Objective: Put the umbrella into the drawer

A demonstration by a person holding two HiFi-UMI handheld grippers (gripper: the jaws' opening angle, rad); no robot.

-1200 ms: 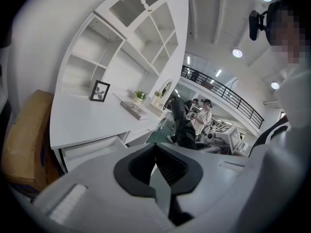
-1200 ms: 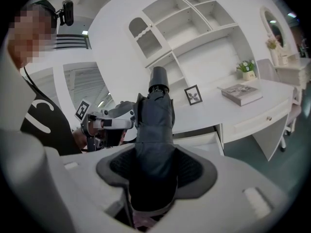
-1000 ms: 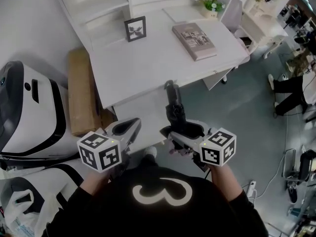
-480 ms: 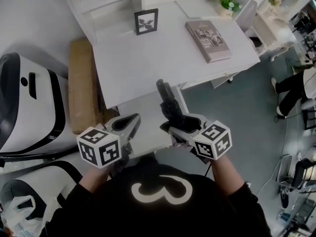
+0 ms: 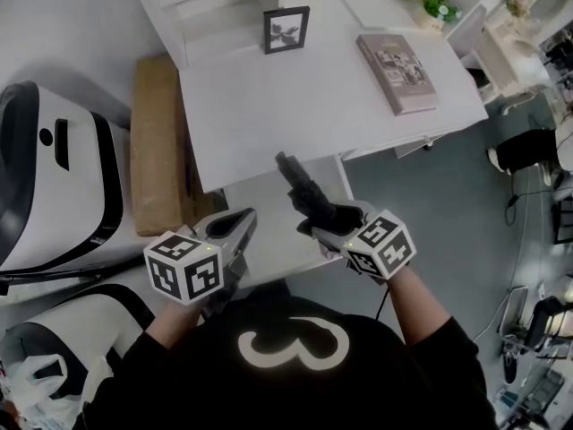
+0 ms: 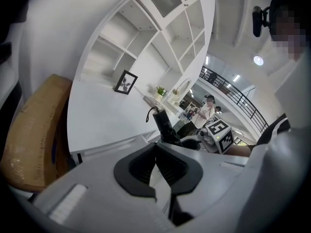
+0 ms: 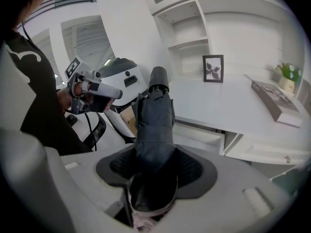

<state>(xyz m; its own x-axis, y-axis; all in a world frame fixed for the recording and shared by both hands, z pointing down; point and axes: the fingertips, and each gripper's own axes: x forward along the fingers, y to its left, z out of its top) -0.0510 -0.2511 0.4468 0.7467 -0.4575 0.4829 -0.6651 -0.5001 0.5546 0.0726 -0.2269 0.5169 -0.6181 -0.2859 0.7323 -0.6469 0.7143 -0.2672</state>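
A folded dark umbrella [image 5: 303, 192] sticks up and to the left out of my right gripper [image 5: 328, 217], which is shut on its lower part. In the right gripper view the umbrella [image 7: 155, 111] fills the space between the pads and its strapped handle end points away from me. It hangs over a white pulled-out drawer [image 5: 265, 211] under the desk's front edge, also seen as drawer [image 7: 200, 136]. My left gripper [image 5: 235, 227] is beside the drawer's left side, its pads [image 6: 146, 165] meeting at the tips with nothing held. The umbrella [image 6: 164, 126] shows beyond them.
The white desk [image 5: 269, 106] carries a picture frame [image 5: 286, 28], a book [image 5: 399, 59] and a small plant [image 5: 439, 4]. A cardboard box [image 5: 158, 141] lies left of the desk, next to a white and black machine [image 5: 54, 186]. A person [image 5: 528, 146] sits at far right.
The right gripper has sunk and rolled, tipping the umbrella's far end to the left, closer over the drawer. The left gripper has shifted slightly and stays shut.
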